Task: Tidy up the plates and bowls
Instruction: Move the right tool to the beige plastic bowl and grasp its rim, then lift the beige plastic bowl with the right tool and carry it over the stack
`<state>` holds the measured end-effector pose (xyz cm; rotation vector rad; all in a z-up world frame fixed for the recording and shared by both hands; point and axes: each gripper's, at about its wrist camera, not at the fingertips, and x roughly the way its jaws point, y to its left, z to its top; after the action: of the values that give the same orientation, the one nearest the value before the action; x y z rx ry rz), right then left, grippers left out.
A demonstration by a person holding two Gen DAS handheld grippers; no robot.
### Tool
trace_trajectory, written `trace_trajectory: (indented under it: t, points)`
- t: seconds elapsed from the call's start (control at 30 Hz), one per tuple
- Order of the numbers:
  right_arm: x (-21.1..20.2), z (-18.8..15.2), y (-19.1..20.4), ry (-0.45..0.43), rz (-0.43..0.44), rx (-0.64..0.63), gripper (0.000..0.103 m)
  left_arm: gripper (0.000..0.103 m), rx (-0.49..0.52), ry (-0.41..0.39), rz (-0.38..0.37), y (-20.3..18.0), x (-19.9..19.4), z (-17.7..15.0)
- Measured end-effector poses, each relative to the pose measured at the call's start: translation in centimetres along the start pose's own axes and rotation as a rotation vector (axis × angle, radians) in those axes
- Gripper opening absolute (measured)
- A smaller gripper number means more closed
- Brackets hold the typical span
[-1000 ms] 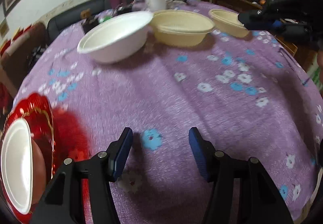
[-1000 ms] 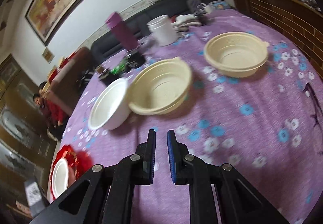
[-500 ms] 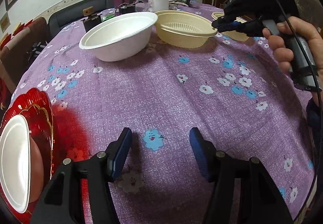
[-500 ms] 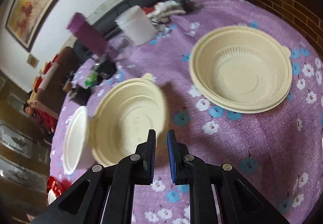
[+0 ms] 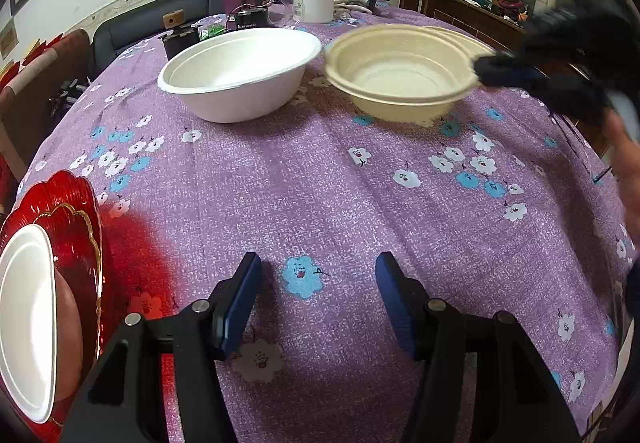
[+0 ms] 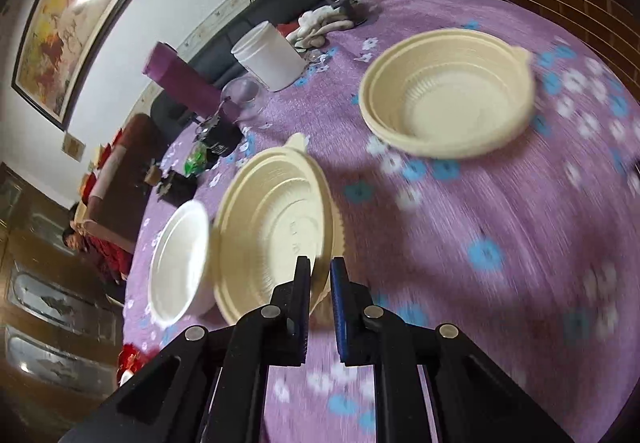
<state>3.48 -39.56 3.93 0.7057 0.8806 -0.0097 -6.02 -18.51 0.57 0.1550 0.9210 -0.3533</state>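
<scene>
Right gripper (image 6: 320, 275) is sitting at the near rim of the nearer beige bowl (image 6: 276, 227), jaws nearly closed with only a thin gap. In the right wrist view the rim seems to be passing between the pads, so I'm reading it as pinching that rim, but motion blur is hiding the actual contact. In the left wrist view the same gripper (image 5: 496, 69) is showing up blurred at that bowl's right rim (image 5: 400, 75).

Handling, my judgement: these are looking like thin disposable bowls, so light, a bit flexible, easy to tip or slide on the purple tablecloth (image 5: 340, 183). The rim lip is the only sensible hold; a hard pinch is risking a bent wall.

Layout: the white bowl (image 5: 240, 79) is touching the beige one on its left, both toward the table's far edge. A second beige bowl (image 6: 448, 99) is sitting apart, toward the far right edge. The red plate (image 5: 76, 227) carrying a small white bowl (image 5: 26, 323) is at the near left edge.

Left gripper (image 5: 316, 299) is hovering over bare cloth near the front edge, jaws about half open, holding nothing.
</scene>
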Motion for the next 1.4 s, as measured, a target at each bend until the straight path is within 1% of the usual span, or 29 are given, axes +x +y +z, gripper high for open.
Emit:
trace_trajectory:
  t: [0.07, 0.13, 0.2, 0.27, 0.3, 0.4, 0.5, 0.6, 0.73, 0.83, 0.9, 1.03, 1.1, 1.23, 1.27, 1.33, 1.4]
  points:
    - [-1.3, -1.5, -0.4, -0.005, 0.016, 0.014, 0.008, 0.058, -0.005, -0.004, 0.003, 0.1, -0.1, 0.0]
    - [-3.0, -3.3, -0.9, -0.016, 0.044, 0.033, 0.008, 0.058, -0.008, -0.006, 0.004, 0.1, -0.1, 0.0]
    - [-4.2, -4.6, -1.1, -0.028, 0.041, 0.03, 0.008, 0.058, -0.012, -0.006, 0.004, 0.2, -0.1, 0.0]
    - [-5.1, -5.8, -1.5, -0.026, 0.066, 0.051, 0.008, 0.058, -0.017, -0.01, 0.006, 0.3, -0.1, 0.0]
    - [-5.6, -6.6, -1.7, -0.028, 0.064, 0.052, 0.008, 0.058, -0.017, -0.01, 0.005, 0.3, -0.2, 0.0]
    - [-6.9, -8.6, -1.8, -0.023, 0.076, 0.04, 0.008, 0.058, -0.019, -0.011, 0.003, 0.3, -0.2, 0.0]
    - [-8.0, -9.1, -1.2, -0.049, 0.063, -0.023, 0.009, 0.058, -0.016, -0.001, 0.005, 0.3, -0.1, 0.0]
    - [-9.0, -8.3, -0.9, -0.096, 0.026, -0.064, 0.009, 0.058, -0.024, 0.005, 0.004, 0.4, 0.0, 0.0]
    - [-8.3, -6.5, -0.8, -0.086, 0.03, -0.077, 0.009, 0.058, -0.039, 0.011, 0.004, 0.6, 0.1, 0.2]
    - [-6.9, -5.0, -1.1, -0.079, 0.018, -0.079, 0.009, 0.058, -0.074, 0.032, -0.041, 1.1, -0.1, 1.0]
    - [-5.4, -3.7, -1.5, -0.069, 0.011, -0.072, 0.009, 0.058, -0.102, 0.03, -0.068, 1.4, -0.6, 2.3]
    - [-3.0, -1.5, -2.5, -0.056, 0.02, -0.033, 0.009, 0.058, -0.105, 0.02, -0.107, 0.9, -1.2, 5.4]
    - [-1.9, -0.5, -2.8, -0.054, 0.019, -0.03, 0.009, 0.058, -0.119, 0.014, -0.126, 0.6, -1.0, 6.8]
    - [-0.8, 0.2, -3.3, -0.064, 0.017, -0.014, 0.009, 0.058, -0.146, 0.012, -0.147, -0.1, 0.5, 9.1]
    - [-0.7, 0.3, -3.3, -0.064, 0.019, -0.015, 0.01, 0.059, -0.151, 0.023, -0.153, -0.3, 1.3, 9.7]
    - [-0.4, 0.5, -3.6, -0.066, 0.009, -0.021, 0.017, 0.059, -0.157, 0.046, -0.139, -0.6, 2.6, 10.5]
    - [-0.2, 0.8, -4.0, -0.067, 0.005, -0.017, 0.02, 0.059, -0.162, 0.059, -0.134, -0.9, 3.8, 11.3]
